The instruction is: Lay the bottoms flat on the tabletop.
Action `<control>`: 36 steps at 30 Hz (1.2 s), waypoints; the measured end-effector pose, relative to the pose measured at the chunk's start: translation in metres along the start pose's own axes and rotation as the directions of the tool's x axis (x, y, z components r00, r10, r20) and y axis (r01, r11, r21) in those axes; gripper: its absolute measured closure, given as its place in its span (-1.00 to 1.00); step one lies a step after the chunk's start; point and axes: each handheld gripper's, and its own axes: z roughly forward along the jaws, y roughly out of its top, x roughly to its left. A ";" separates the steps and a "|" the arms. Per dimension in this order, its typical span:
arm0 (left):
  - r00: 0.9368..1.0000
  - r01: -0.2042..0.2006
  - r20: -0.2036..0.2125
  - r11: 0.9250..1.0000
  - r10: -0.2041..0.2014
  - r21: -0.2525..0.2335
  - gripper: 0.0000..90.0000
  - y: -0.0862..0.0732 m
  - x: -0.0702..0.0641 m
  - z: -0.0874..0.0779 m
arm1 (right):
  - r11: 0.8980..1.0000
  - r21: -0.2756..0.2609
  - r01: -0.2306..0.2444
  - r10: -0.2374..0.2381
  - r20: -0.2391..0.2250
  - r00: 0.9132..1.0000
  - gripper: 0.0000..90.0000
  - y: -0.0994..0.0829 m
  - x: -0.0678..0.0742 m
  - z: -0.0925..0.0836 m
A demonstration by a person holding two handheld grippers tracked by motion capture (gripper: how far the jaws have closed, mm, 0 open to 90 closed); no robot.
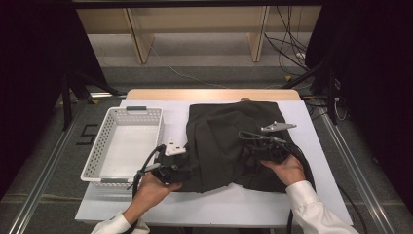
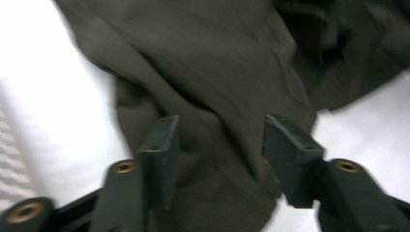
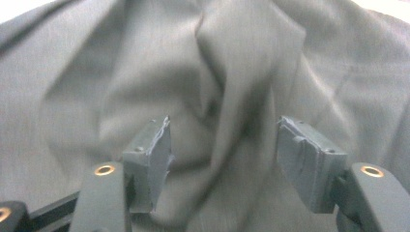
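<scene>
My left gripper jaws apart over dark garment, gripping nothing; my right gripper likewise, above crumpled fold.

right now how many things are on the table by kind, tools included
dark garment: 1
white basket: 1
tools: 2, left tool and right tool, both open over the garment
total: 4
</scene>
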 end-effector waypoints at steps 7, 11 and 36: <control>1.000 -0.005 -0.013 0.990 0.006 0.142 -0.48 -0.017 -0.005 0.036 | 0.995 0.055 -0.086 0.083 0.045 0.996 -0.27 -0.028 -0.024 0.001; 0.999 -0.021 -0.026 0.980 0.027 0.199 -0.53 -0.025 -0.005 0.053 | 0.989 0.079 -0.124 0.122 0.040 0.992 -0.29 -0.038 -0.035 -0.002; 0.995 -0.039 -0.083 0.991 0.050 0.129 0.99 -0.022 0.025 0.042 | 0.989 0.069 -0.127 0.093 0.367 0.925 0.99 -0.057 -0.084 -0.013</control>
